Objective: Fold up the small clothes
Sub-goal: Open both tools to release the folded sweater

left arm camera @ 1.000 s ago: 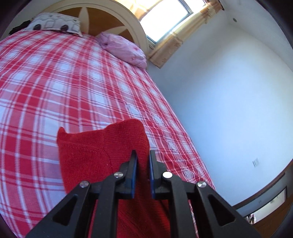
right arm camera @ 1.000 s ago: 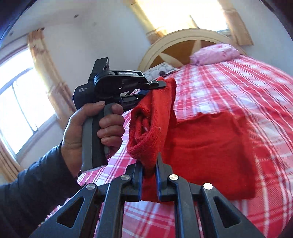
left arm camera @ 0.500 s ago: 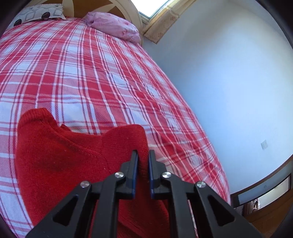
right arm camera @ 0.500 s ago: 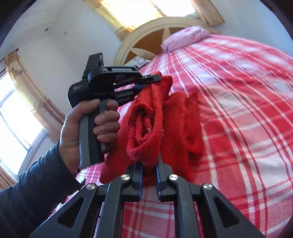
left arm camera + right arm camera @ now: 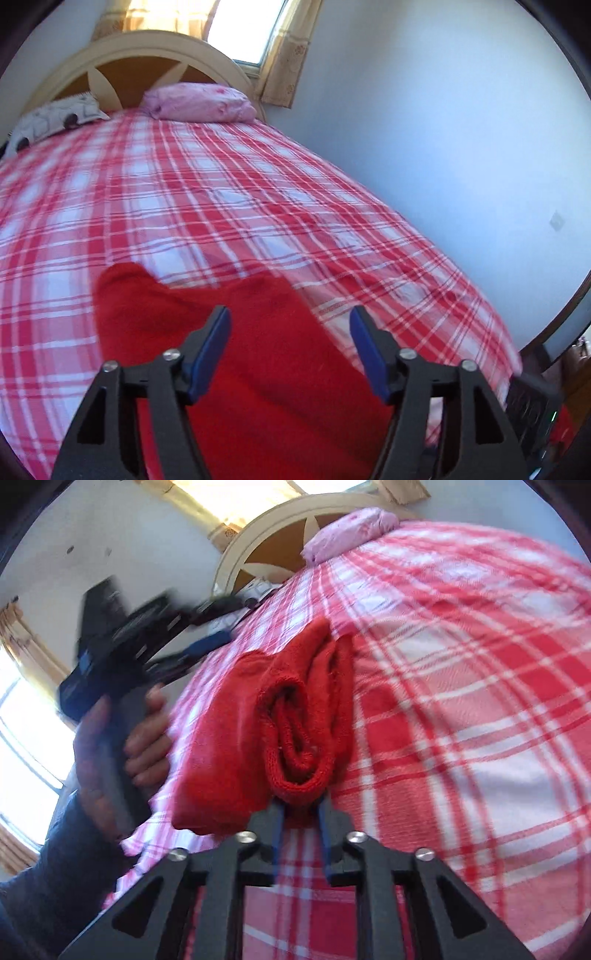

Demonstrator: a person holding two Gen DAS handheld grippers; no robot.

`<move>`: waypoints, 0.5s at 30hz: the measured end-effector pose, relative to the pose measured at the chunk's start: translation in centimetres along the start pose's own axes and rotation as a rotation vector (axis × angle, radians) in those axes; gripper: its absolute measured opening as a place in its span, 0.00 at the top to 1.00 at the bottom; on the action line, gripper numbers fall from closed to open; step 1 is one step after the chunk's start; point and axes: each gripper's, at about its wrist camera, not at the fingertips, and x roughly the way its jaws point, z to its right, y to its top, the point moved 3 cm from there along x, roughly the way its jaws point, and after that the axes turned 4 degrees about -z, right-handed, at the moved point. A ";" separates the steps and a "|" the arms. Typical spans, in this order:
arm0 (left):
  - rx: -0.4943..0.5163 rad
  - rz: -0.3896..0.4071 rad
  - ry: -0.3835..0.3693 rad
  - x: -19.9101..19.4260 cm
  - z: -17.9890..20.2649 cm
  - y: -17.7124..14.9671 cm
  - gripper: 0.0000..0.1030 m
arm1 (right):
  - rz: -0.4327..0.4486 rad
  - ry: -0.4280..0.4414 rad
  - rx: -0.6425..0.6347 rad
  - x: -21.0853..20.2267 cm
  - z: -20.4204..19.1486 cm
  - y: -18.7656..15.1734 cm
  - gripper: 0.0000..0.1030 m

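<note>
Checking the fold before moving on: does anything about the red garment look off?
Yes. The red sweater lies folded on the plaid bedspread, but its near end bulges into a rolled, bunched lump rather than lying flat, clamped in the right tool. The left tool is open.

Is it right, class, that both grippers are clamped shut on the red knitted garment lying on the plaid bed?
Not quite. The left gripper is open, its blue pads spread above the red knitted garment, as the left wrist view shows. Only the right gripper is shut on the garment's rolled edge, over the plaid bed.
</note>
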 end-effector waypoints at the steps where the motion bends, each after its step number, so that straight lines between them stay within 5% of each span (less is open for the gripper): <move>1: -0.001 0.011 0.037 -0.7 -0.7 -0.9 0.27 | 0.031 -0.033 -0.015 -0.7 0.0 0.1 0.63; 4: 0.032 0.021 0.118 -2.1 -1.9 -4.0 0.26 | 0.139 -0.118 -0.063 -2.8 -0.6 1.2 0.62; 8: 0.038 -0.019 0.154 -1.8 -2.8 -7.9 0.26 | 0.194 -0.030 -0.143 -3.2 -4.3 3.7 0.62; 12: 0.043 -0.026 0.173 -1.0 -2.7 -9.9 0.22 | 0.083 0.147 -0.160 1.0 -7.9 6.3 0.54; 15: 0.031 -0.029 0.172 -0.5 -3.3 -10.3 0.15 | 0.017 0.050 -0.135 5.2 -7.0 7.3 0.54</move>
